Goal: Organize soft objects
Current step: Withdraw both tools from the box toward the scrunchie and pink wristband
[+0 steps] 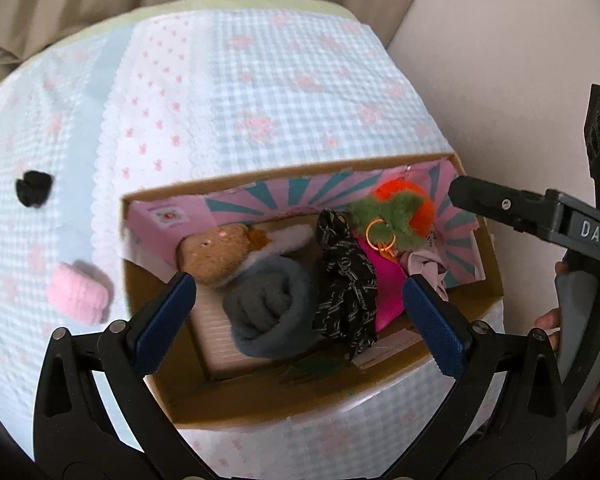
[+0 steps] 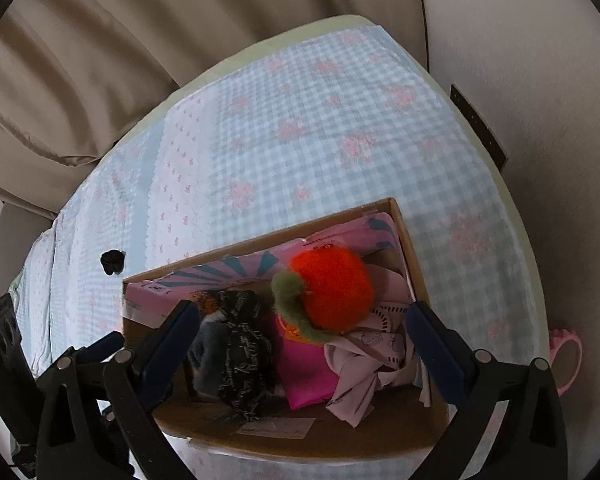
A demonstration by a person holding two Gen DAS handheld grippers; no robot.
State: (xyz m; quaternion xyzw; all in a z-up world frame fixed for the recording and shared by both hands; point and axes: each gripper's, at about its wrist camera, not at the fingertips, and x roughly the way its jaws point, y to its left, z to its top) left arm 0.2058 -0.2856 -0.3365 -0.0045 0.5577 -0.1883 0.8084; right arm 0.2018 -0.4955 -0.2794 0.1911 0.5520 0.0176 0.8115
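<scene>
A cardboard box (image 1: pixel 260 404) (image 2: pixel 414 240) sits on the bed and holds soft things: a brown plush (image 1: pixel 216 252), a grey rolled cloth (image 1: pixel 268 304), a black patterned scarf (image 1: pixel 346 280) (image 2: pixel 242 336), a magenta cloth (image 1: pixel 382 280) (image 2: pixel 304 372), an orange plush with green leaves (image 1: pixel 400 204) (image 2: pixel 332 288) and a pale pink cloth (image 2: pixel 364 364). My left gripper (image 1: pixel 300 312) is open and empty above the box. My right gripper (image 2: pixel 304 344) is open and empty above the box. A pink soft roll (image 1: pixel 78 294) and a black scrunchie (image 1: pixel 34 188) (image 2: pixel 113 261) lie on the bed left of the box.
The bed has a blue checked cover with pink flowers (image 1: pixel 260 92) (image 2: pixel 320 132). Beige curtains (image 2: pixel 120 60) hang behind it and a wall (image 2: pixel 540 80) is to the right. A pink ring-shaped object (image 2: pixel 566 360) sits beyond the bed's right edge.
</scene>
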